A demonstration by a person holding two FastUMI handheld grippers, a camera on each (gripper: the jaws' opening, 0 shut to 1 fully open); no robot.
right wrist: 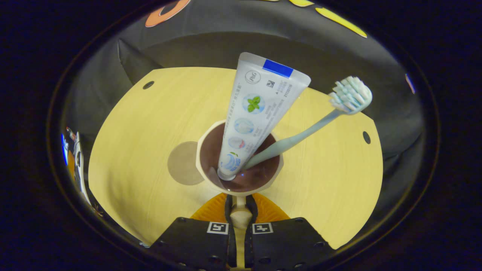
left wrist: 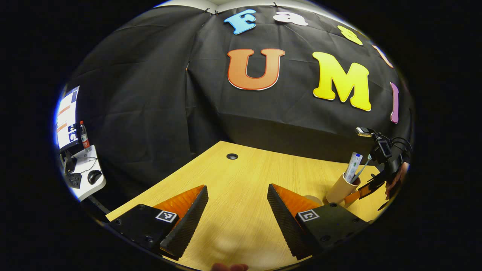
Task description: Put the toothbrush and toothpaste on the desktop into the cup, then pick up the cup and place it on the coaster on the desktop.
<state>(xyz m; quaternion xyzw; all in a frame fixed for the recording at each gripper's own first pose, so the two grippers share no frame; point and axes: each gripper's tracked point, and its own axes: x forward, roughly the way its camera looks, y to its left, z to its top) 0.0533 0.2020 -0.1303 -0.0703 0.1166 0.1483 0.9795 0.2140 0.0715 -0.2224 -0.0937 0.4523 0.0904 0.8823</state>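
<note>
A beige cup (right wrist: 241,160) with a dark inside stands over the wooden desk (right wrist: 150,124), holding a white toothpaste tube (right wrist: 260,105) and a pale blue toothbrush (right wrist: 320,122), which lean out of it. My right gripper (right wrist: 240,200) is shut on the cup's handle (right wrist: 240,216). A round brown coaster (right wrist: 183,162) lies on the desk just left of the cup. In the left gripper view the cup (left wrist: 340,188) tilts at the far right beside the coaster (left wrist: 312,198), with the right gripper (left wrist: 363,191) on it. My left gripper (left wrist: 237,186) hangs open over bare desk.
Round cable holes (left wrist: 232,156) (right wrist: 366,137) sit near the desk's far edge. A white side table (left wrist: 87,177) with a monitor, keyboard, mouse and bottle stands off to the left. A hand (left wrist: 393,184) holds the right gripper.
</note>
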